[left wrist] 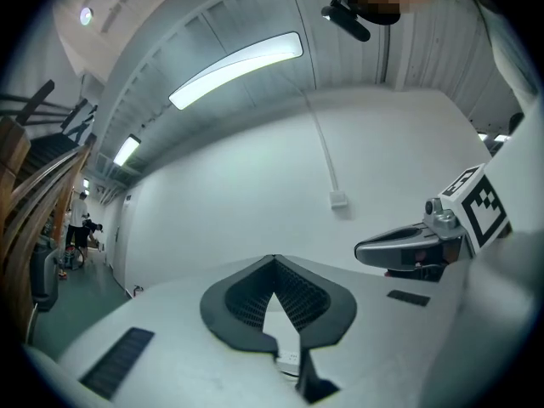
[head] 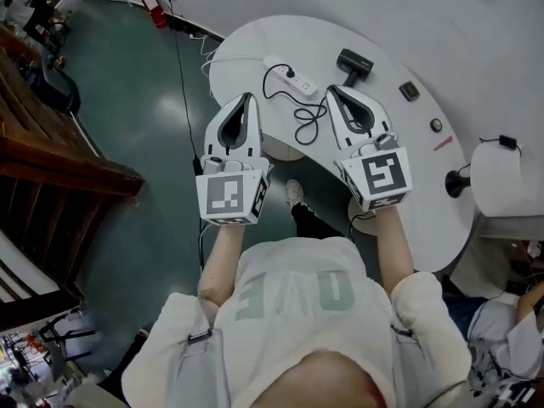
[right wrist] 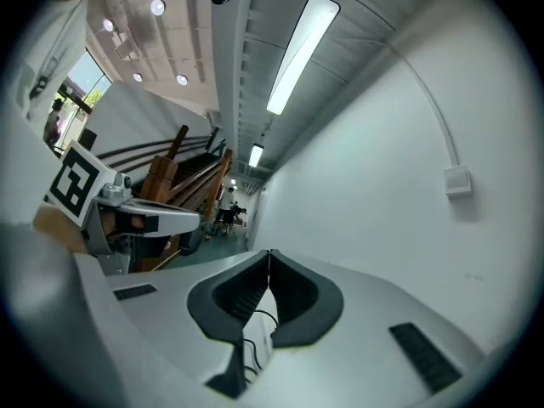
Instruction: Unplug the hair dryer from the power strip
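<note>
You are holding the left tool (head: 248,100) and right tool (head: 331,92) side by side at centre frame, both clenched on nothing, apparently lining up on the power strip (head: 293,79) just above them on the table (head: 242,49). The hair dryer (head: 353,65) is lying to its right, its cord (head: 308,117) looping between your tools.

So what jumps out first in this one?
The left gripper and right gripper, both white with jaws shut and empty, fill the middle of the head view. Just beyond their tips, on the curved white table, lie the power strip, with a black cord looping from it, and the black hair dryer.
</note>
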Available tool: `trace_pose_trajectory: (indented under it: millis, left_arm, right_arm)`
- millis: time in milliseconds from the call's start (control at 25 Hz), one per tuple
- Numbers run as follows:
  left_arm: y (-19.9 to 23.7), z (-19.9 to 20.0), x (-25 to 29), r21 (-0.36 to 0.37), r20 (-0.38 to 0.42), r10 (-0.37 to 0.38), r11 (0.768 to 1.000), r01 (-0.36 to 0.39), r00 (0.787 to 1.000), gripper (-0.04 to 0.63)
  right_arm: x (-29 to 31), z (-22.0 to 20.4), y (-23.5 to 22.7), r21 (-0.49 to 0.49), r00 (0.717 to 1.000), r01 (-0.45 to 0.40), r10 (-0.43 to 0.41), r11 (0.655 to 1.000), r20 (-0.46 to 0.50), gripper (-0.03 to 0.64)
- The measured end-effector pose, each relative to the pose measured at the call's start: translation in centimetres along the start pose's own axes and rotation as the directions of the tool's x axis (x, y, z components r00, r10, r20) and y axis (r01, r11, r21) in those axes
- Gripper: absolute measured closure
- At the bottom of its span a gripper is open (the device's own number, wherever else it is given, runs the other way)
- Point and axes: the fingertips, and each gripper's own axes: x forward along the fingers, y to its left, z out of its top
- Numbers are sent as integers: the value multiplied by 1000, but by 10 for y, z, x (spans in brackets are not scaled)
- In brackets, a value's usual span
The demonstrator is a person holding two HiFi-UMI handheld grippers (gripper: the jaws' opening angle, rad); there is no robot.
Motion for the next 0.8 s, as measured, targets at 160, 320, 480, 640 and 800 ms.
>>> trace_pose_trajectory:
  millis: [160, 320, 480, 640, 800]
  left_arm:
    - [18, -14, 54, -6, -35, 18, 1000, -18, 999, 583]
    - [32, -18, 103, 9, -37, 38, 999, -37, 999, 583]
    - [49, -14, 142, -2, 0, 69, 998, -69, 998, 583]
    - [51, -12, 165, 2, -2, 86, 996, -86, 996, 583]
    - [48, -22, 186, 26, -36, 70, 997, -69, 997, 583]
  right_arm:
    - [50, -17, -28, -20, 998, -48, 47, 999, -50, 597]
    - [93, -29, -61, 10, 995, -75, 76, 997, -65, 597]
    - [130, -39, -87, 40, 993, -93, 96, 995, -64, 597]
    - [148, -53, -101, 114, 990, -128, 135, 985, -51, 596]
    - [161, -65, -112, 126, 991, -110, 118, 986, -58, 597]
